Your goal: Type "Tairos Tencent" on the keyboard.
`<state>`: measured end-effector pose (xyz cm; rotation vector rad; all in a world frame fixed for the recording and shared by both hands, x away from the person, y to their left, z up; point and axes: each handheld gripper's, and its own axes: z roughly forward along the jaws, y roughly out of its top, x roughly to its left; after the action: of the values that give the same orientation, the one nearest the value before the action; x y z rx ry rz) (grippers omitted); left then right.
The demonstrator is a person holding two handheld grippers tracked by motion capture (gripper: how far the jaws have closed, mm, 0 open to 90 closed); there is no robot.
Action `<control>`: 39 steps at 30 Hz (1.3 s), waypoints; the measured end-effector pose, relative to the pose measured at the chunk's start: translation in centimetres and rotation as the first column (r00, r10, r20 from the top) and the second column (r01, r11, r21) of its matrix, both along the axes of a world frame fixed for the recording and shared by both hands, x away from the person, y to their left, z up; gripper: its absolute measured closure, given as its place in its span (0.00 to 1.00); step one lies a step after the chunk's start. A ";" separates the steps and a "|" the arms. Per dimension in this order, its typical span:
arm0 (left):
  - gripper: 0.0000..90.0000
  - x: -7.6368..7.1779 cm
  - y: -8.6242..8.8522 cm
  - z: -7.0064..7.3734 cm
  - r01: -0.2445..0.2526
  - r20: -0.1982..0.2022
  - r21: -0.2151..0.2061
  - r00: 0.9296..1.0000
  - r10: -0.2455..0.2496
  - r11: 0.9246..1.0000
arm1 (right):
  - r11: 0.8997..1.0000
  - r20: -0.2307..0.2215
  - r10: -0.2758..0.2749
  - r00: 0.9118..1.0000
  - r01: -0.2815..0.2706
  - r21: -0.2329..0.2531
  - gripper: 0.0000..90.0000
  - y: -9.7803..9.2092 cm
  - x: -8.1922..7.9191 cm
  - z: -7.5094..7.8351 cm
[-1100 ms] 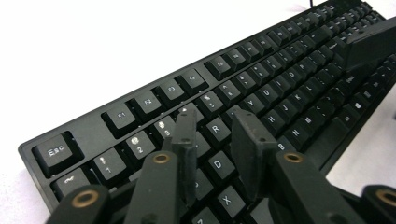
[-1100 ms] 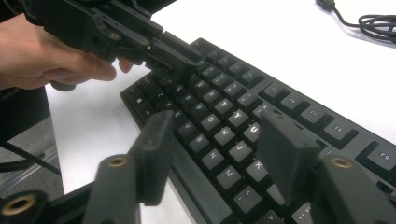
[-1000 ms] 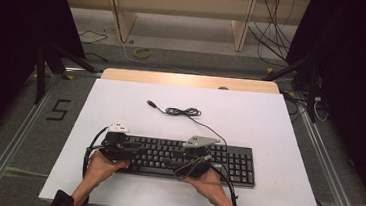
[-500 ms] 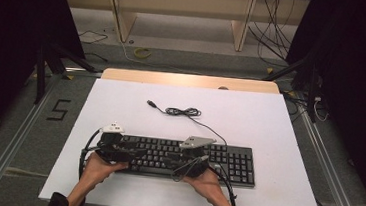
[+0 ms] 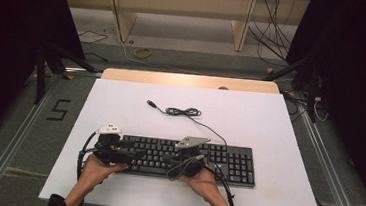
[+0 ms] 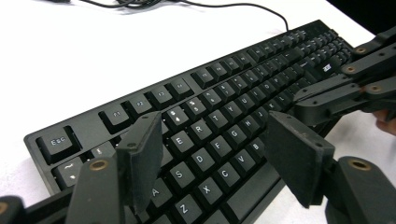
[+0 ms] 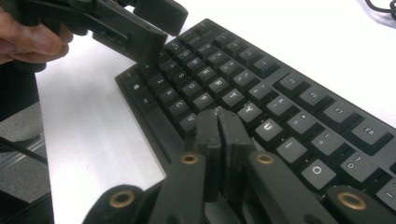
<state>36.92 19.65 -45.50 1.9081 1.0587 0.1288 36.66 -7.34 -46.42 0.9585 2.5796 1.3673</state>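
Observation:
A black keyboard (image 5: 226, 162) lies near the front of the white table (image 5: 250, 119). Its cable (image 5: 182, 112) runs back to a loose coil and plug. My left gripper (image 5: 134, 154) hovers over the keyboard's left end. In the left gripper view it (image 6: 215, 135) stands open above the letter keys (image 6: 205, 140), nothing between its fingers. My right gripper (image 5: 171, 161) points left over the middle keys. In the right gripper view it (image 7: 217, 119) is shut and empty, tips just above the keyboard (image 7: 280, 107) near the Y key. Whether they touch a key I cannot tell.
The right gripper's black linkage (image 6: 336, 93) crosses the right side of the left gripper view. The left gripper (image 7: 140, 28) and a hand (image 7: 28, 44) sit at the top left of the right gripper view. A wooden strip (image 5: 188, 80) borders the table's far edge.
Both grippers have drifted slightly to the left along the keyboard. The keyboard and its cable have not moved.

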 end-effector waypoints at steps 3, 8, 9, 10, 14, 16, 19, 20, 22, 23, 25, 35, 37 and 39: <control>0.39 -0.1 0.1 0.1 0.005 0.005 0.003 1.000 -0.005 1.000 | 1.000 -0.003 -0.001 1.000 0.001 -0.009 1.00 0.2 0.1 -0.2; 0.39 -0.4 0.1 0.2 0.006 0.013 -0.005 1.000 -0.006 1.000 | 1.000 -0.010 -0.003 1.000 0.002 -0.024 1.00 0.3 0.2 -0.4; 0.39 -0.4 0.1 0.2 0.006 0.015 -0.007 1.000 -0.006 1.000 | 1.000 -0.010 -0.002 1.000 0.002 -0.028 1.00 0.3 0.2 -0.5; 0.39 -0.5 0.1 0.2 0.008 0.017 -0.007 1.000 -0.008 1.000 | 1.000 -0.012 -0.004 1.000 0.003 -0.031 1.00 0.4 0.2 -0.6; 0.39 -0.6 0.2 0.3 0.008 0.023 -0.010 1.000 -0.007 1.000 | 0.999 -0.014 -0.005 1.000 0.005 -0.045 1.00 0.5 0.3 -0.8; 0.38 -0.7 0.2 0.4 0.009 0.026 -0.015 1.000 -0.009 1.000 | 0.999 -0.016 -0.004 1.000 0.003 -0.050 1.00 0.6 0.3 -0.9; 0.38 -0.8 0.2 0.3 0.009 0.028 -0.017 1.000 -0.009 1.000 | 0.998 -0.017 0.001 1.000 -0.002 -0.061 1.00 0.8 0.3 -1.2; 0.38 -0.8 0.1 0.3 0.008 0.028 -0.019 1.000 -0.007 1.000 | 0.998 -0.019 -0.002 1.000 0.001 -0.066 1.00 0.9 0.3 -1.3; 0.38 -0.9 0.1 0.3 0.011 0.026 -0.018 1.000 -0.010 1.000 | 0.997 -0.020 -0.001 1.000 -0.001 -0.072 1.00 1.0 0.4 -1.4; 0.38 -0.9 0.1 0.3 0.013 0.026 -0.016 1.000 -0.013 1.000 | 0.997 -0.019 -0.002 1.000 0.000 -0.075 1.00 1.0 0.4 -1.5; 0.38 -0.9 0.1 0.3 0.014 0.026 -0.017 1.000 -0.014 1.000 | 0.997 -0.021 -0.002 1.000 0.001 -0.082 1.00 1.1 0.4 -1.6; 0.38 -1.1 0.2 0.0 0.017 0.020 -0.016 1.000 -0.017 1.000 | 0.995 -0.023 -0.012 1.000 0.010 -0.098 1.00 1.3 0.4 -1.9; 0.38 -1.1 0.2 0.0 0.018 0.020 -0.016 1.000 -0.018 1.000 | 0.996 -0.028 -0.012 1.000 0.010 -0.091 1.00 1.2 0.4 -1.9; 0.38 -1.1 0.2 -0.1 0.019 0.019 -0.016 1.000 -0.018 1.000 | 0.997 -0.031 -0.022 0.999 0.020 -0.070 0.99 0.9 0.5 -1.6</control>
<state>35.82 19.84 -45.57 1.8978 1.0263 0.1270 37.12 -6.44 -48.01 1.0021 2.6134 1.2588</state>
